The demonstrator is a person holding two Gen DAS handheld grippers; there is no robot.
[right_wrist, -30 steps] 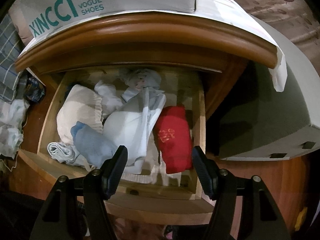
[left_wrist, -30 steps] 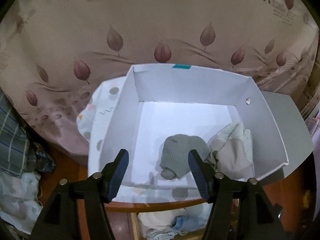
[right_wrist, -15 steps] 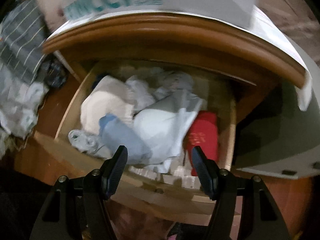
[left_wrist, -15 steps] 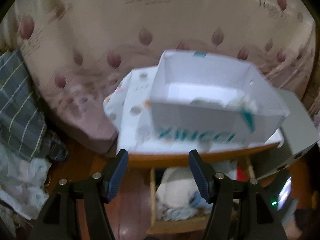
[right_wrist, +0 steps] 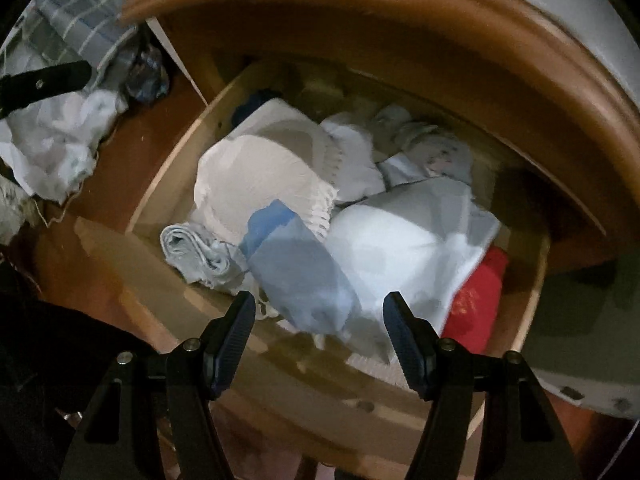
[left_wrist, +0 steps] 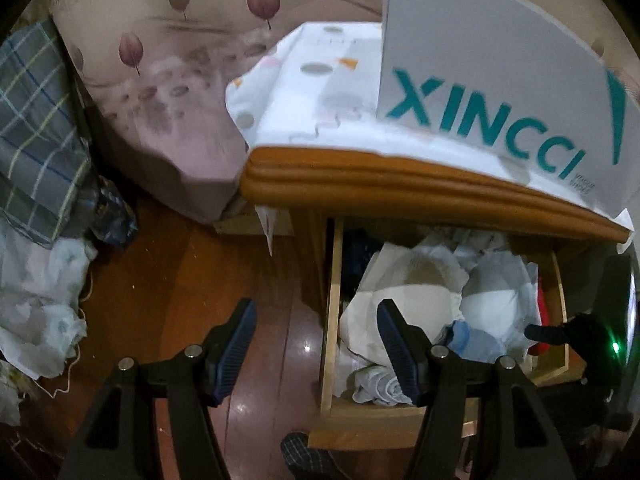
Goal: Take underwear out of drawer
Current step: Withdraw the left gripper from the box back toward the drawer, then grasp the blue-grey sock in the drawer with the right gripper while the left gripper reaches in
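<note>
The wooden drawer (right_wrist: 168,196) stands pulled out under the nightstand top and is full of folded garments. A blue rolled piece of underwear (right_wrist: 296,268) lies near its front, beside a cream garment (right_wrist: 256,176), a white one (right_wrist: 404,252) and a red one (right_wrist: 476,300). My right gripper (right_wrist: 320,328) hangs open over the drawer's front, above the blue piece, with nothing between its fingers. My left gripper (left_wrist: 316,340) is open and empty over the floor at the drawer's left side (left_wrist: 332,312); the blue underwear (left_wrist: 472,340) shows to its right.
A white XINCCI shoe box (left_wrist: 492,92) sits on a spotted cloth (left_wrist: 320,80) on the nightstand top (left_wrist: 400,184). A bed with leaf-print cover (left_wrist: 168,80), a plaid cloth (left_wrist: 36,120) and crumpled white fabric (left_wrist: 36,304) lie left on the wooden floor (left_wrist: 192,272).
My left gripper has come down from over the shoe box to beside the drawer. The right gripper has shifted and rolled over the drawer, nearer the blue piece. Both stayed open.
</note>
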